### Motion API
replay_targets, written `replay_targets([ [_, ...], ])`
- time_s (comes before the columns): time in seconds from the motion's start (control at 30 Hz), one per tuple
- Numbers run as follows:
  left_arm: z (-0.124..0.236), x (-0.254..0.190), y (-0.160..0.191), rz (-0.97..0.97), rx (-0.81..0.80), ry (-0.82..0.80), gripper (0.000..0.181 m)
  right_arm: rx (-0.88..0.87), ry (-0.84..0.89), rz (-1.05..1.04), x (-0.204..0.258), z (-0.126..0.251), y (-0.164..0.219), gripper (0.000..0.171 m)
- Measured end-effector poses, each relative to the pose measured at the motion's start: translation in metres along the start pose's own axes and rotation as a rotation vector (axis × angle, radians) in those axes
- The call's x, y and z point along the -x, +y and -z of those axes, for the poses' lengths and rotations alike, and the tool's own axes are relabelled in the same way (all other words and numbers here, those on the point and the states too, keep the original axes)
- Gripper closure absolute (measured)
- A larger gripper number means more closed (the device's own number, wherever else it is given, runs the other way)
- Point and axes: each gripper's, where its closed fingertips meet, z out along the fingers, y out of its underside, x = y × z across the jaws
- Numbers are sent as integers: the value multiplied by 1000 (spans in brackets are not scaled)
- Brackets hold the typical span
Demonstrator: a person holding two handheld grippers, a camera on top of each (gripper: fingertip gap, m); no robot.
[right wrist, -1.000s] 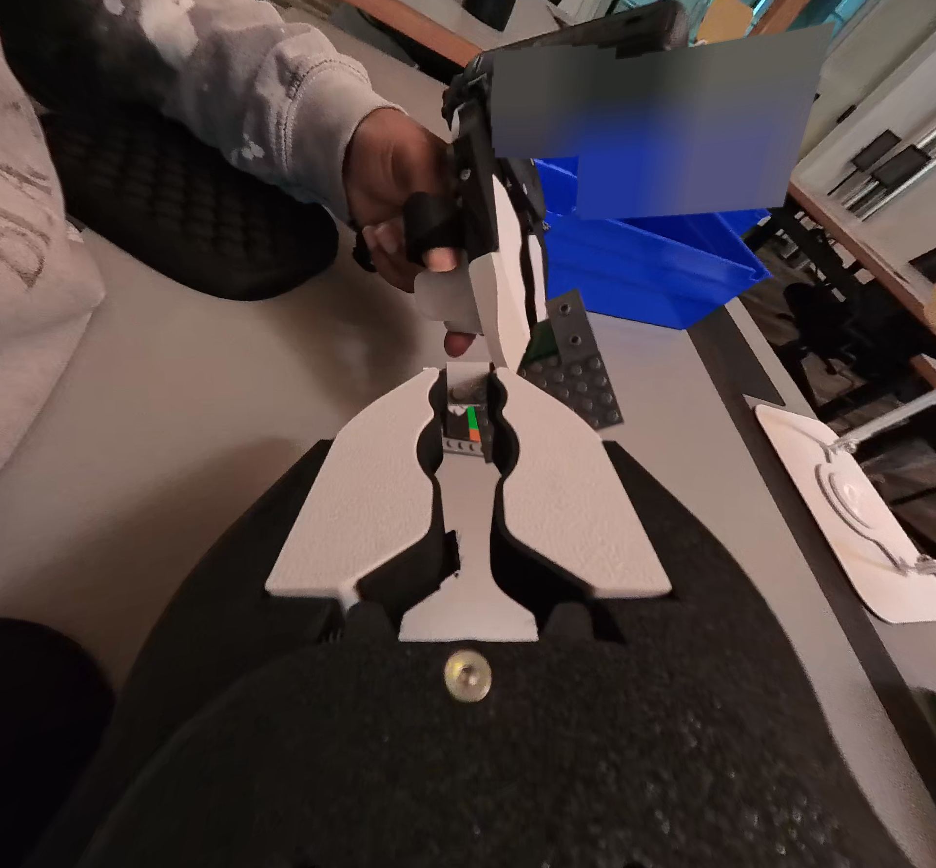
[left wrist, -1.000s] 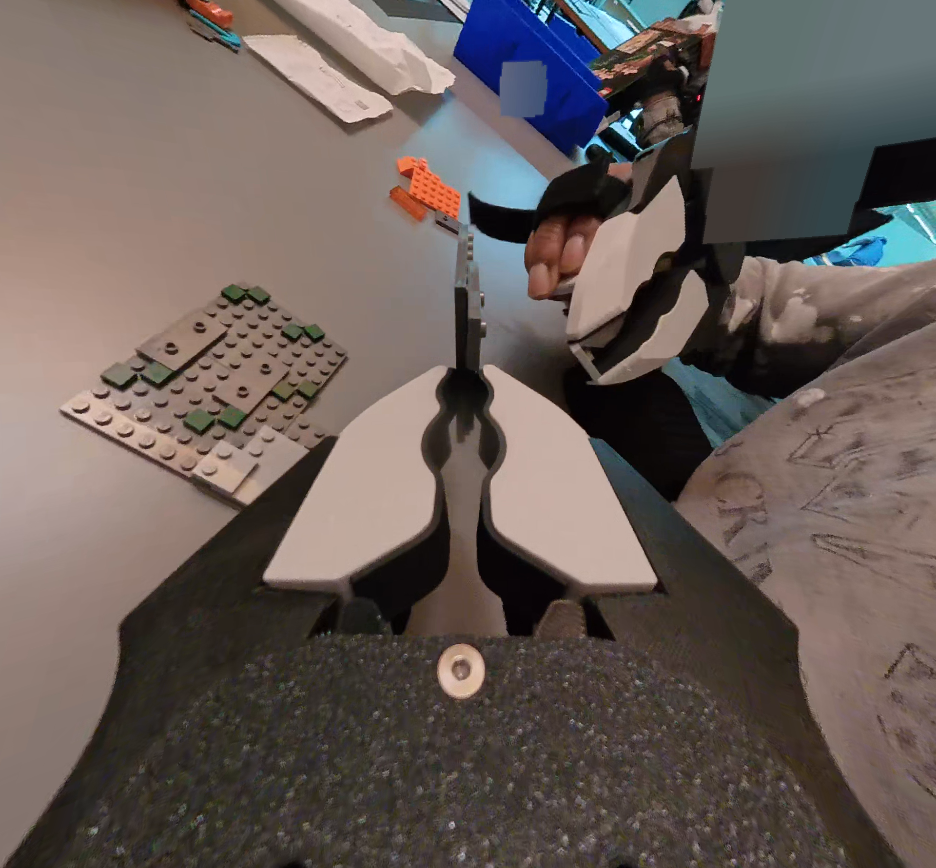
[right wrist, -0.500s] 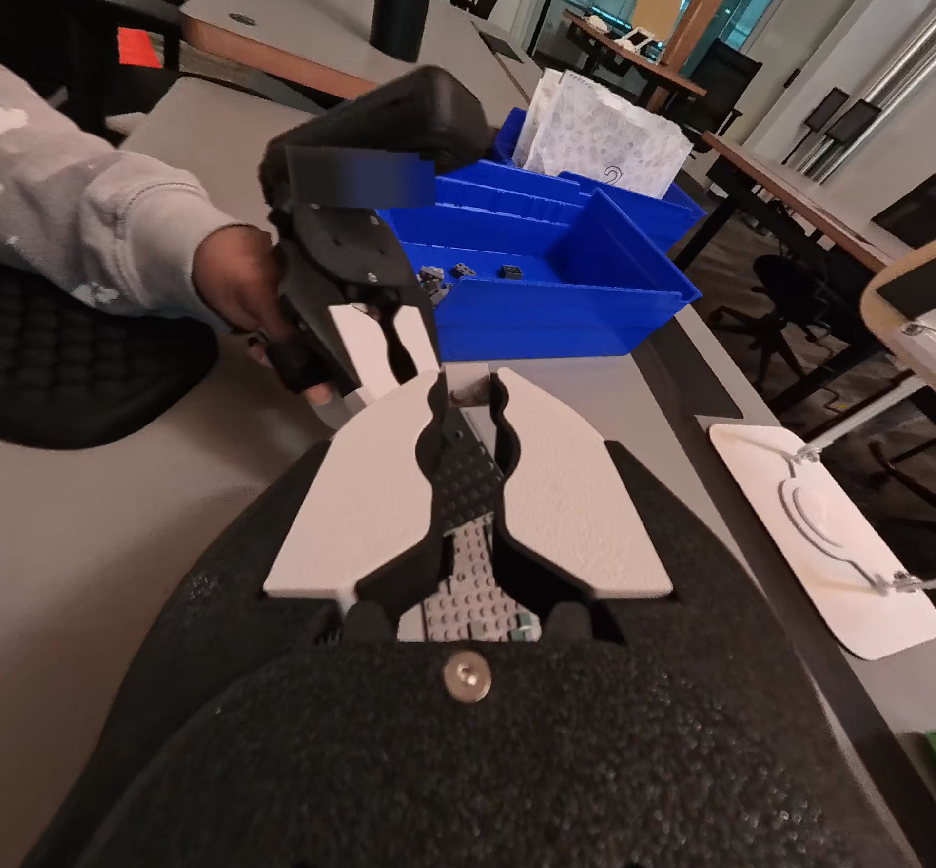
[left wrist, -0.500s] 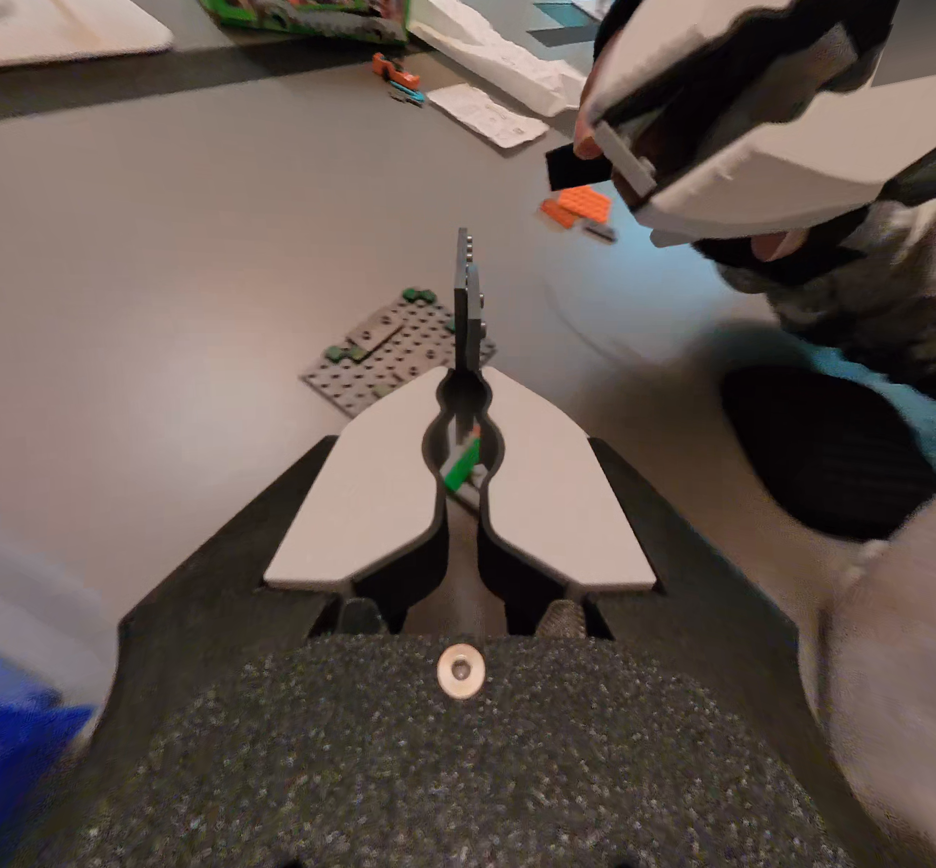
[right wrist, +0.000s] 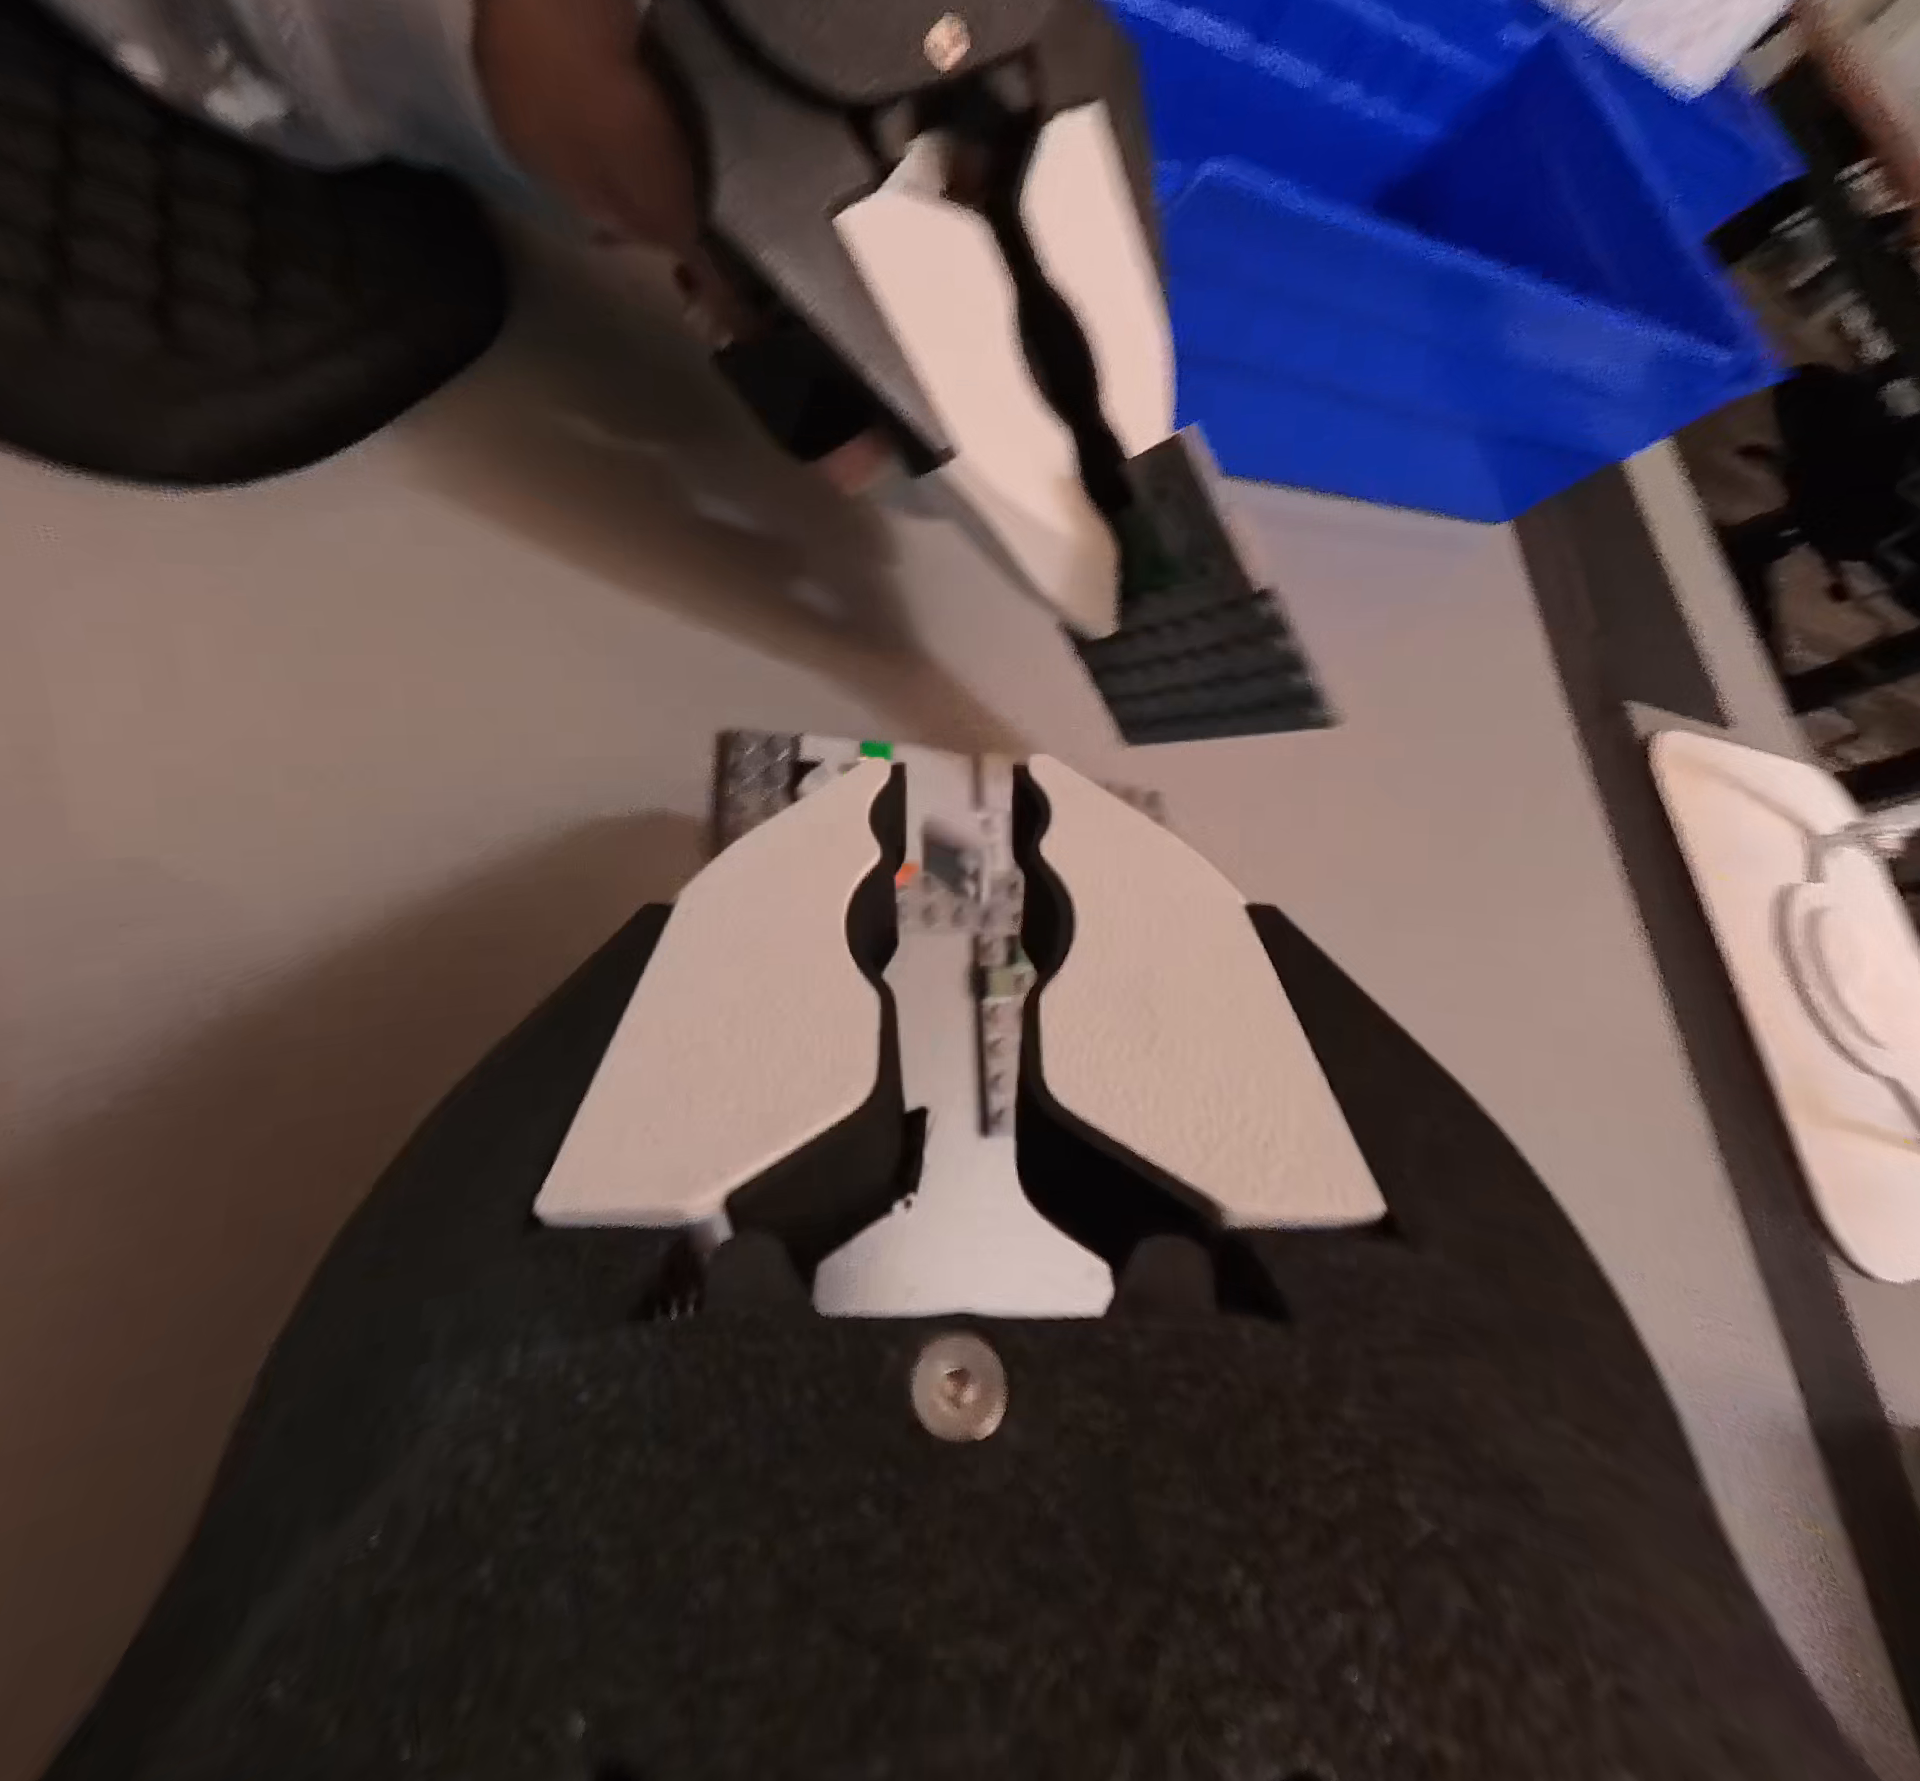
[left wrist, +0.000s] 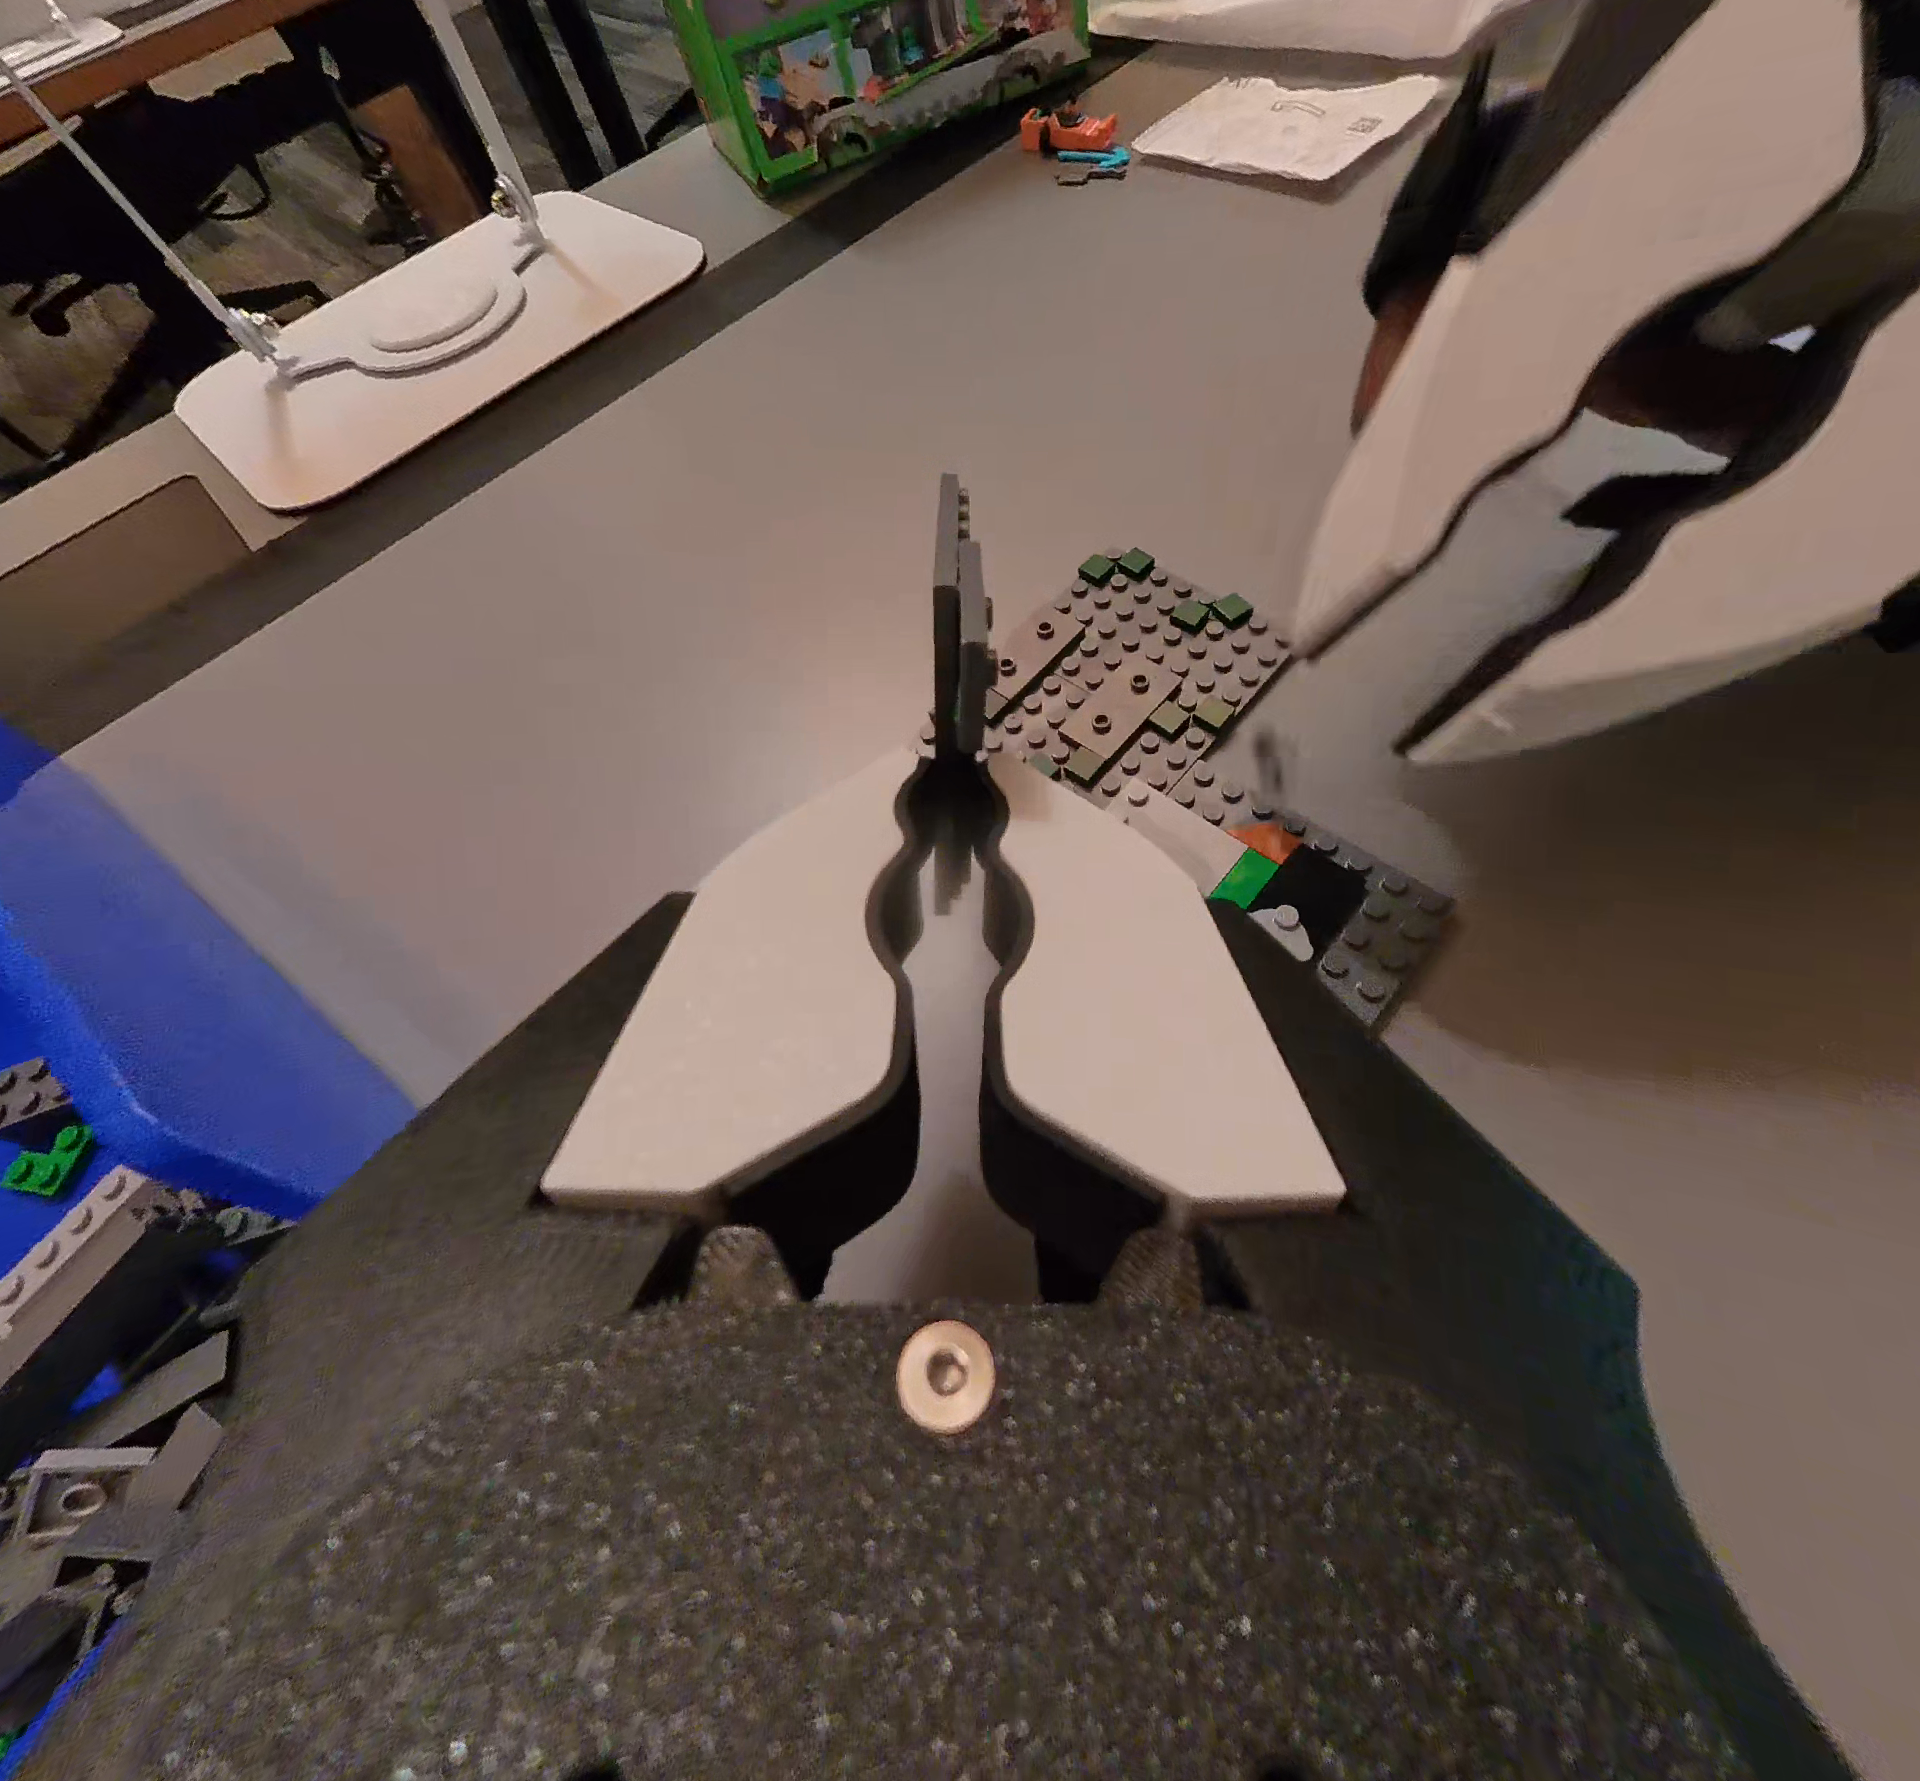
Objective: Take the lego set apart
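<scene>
- The left gripper [left wrist: 954, 765] has its jaws closed tight on a dark grey lego plate [left wrist: 958, 625], which stands on its edge and sticks out past the fingertips
- In the right wrist view the same plate [right wrist: 1195, 635] shows its studded face, hanging from the tip of the left gripper, above the grey table [right wrist: 343, 744]
- The right gripper [right wrist: 956, 775] has its jaws narrow but with a gap between them; through this gap I see light grey lego pieces [right wrist: 961, 884], but the picture is blurred and I cannot tell if the fingers press on them
- In the left wrist view the right gripper [left wrist: 1351, 692] comes in from the upper right, its tips just above a flat grey baseplate [left wrist: 1127, 671]
- This baseplate lies on the table and carries small dark green tiles; beside it, nearer to the camera, lies another plate with orange, green and black parts [left wrist: 1320, 890]
- A blue bin [right wrist: 1455, 318] stands behind the left gripper, with loose pieces in it [left wrist: 42, 1160]
- A green lego box [left wrist: 883, 17], some white paper [left wrist: 1278, 121] and small orange pieces [left wrist: 1070, 131] lie at the far side of the table
</scene>
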Motion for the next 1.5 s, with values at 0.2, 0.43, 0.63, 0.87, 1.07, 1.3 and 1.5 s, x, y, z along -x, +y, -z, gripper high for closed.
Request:
replay_targets([
  [0.2, -2, -10, 1, -48, 3, 24, 175, 54, -69, -2, 21, -3, 17, 145],
  [0.43, -4, -34, 3, -243, 23, 69, 175, -32, 128, 76, -21, 24, -18, 145],
  [0.63, 2, -59, -7, -406, -53, 115, 175, 90, 97, 192, -19, 11, 2, 145],
  [0.87, 11, -59, -19, -475, -164, 115, 167, 48, 42, 191, -9, 15, 2, 166],
  [1.07, 30, -56, -42, -549, -314, 56, 161, 109, 92, 232, -18, 22, 6, 167],
  [1.3, 29, -72, -33, -772, -290, 30, 177, 160, 70, 243, -10, 15, 13, 166],
  [1.5, 31, -96, -29, -974, -295, 33, 178, 174, 64, -37, -27, 18, 23, 167],
])
